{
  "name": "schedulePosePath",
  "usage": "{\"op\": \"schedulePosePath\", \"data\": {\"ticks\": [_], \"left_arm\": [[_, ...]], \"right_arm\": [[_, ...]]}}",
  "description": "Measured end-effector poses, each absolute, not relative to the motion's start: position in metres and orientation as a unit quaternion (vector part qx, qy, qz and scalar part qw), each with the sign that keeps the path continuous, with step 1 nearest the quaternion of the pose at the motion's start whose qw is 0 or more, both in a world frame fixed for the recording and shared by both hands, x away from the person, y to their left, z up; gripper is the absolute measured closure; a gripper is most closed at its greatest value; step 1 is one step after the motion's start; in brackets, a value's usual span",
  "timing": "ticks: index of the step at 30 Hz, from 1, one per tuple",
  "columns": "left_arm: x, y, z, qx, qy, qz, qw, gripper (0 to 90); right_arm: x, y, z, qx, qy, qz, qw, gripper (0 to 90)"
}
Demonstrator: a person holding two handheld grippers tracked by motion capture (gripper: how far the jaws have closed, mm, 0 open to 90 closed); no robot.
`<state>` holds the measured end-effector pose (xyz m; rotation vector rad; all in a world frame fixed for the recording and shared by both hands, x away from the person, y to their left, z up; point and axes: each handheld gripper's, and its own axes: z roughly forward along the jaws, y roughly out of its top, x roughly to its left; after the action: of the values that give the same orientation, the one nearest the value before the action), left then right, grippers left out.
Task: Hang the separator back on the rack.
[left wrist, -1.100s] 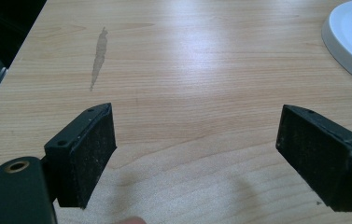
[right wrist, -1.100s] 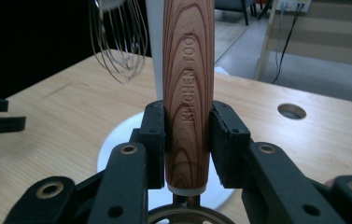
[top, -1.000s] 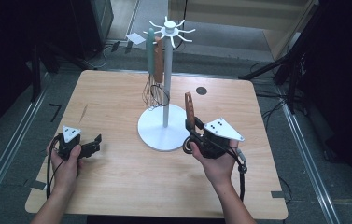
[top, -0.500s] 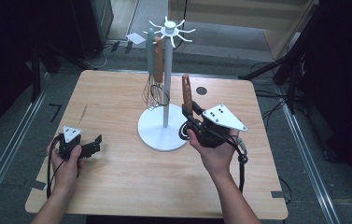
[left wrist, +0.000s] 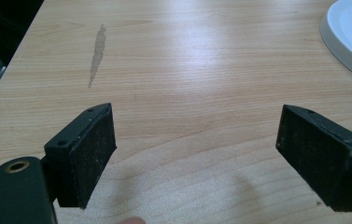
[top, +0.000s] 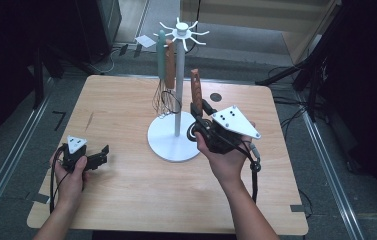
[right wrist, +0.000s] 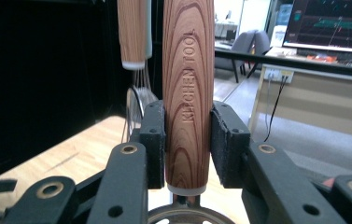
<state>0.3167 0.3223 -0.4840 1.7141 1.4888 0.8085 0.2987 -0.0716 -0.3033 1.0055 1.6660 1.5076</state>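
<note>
Right gripper (top: 197, 131) clamps the wood-handled kitchen tool (right wrist: 188, 88) upright, now lifted higher than a second ago, at 3 o'clock of the white utensil stand (top: 177, 90): hanging appears next. Left gripper (top: 97, 156) rests unmoved on the table (top: 126, 195), jaws wide, holding nothing.

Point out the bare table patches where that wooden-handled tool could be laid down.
Free: the near strip of the table between the left gripper and the person's right forearm, and the far-left corner beyond the stain. Crowded: around the stand's white base, under the hanging whisk, where the right gripper holds the wooden-handled tool.
</note>
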Motion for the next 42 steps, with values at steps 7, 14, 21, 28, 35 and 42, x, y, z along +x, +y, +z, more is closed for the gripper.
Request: {"op": "schedulePosePath", "data": {"ticks": [7,14,21,28,35,42], "left_arm": [[0.316,0.322,-0.484,0.663,0.576,0.314,0.361,12.6],[0.316,0.322,-0.484,0.663,0.576,0.313,0.361,12.6],[0.315,0.322,-0.484,0.664,0.575,0.313,0.361,12.6],[0.315,0.322,-0.484,0.664,0.574,0.313,0.362,12.6],[0.315,0.322,-0.484,0.665,0.575,0.313,0.361,12.6],[0.315,0.322,-0.484,0.664,0.575,0.313,0.361,12.6]], "right_arm": [[0.299,-0.065,-0.29,0.376,0.627,0.587,0.348,69.9],[0.302,-0.06,-0.279,0.369,0.618,0.593,0.361,70.0],[0.305,-0.055,-0.268,0.369,0.612,0.597,0.365,70.0],[0.307,-0.051,-0.263,0.368,0.614,0.595,0.366,69.9],[0.312,-0.048,-0.264,0.377,0.619,0.587,0.361,69.9],[0.317,-0.048,-0.264,0.382,0.622,0.586,0.352,69.8]]}}
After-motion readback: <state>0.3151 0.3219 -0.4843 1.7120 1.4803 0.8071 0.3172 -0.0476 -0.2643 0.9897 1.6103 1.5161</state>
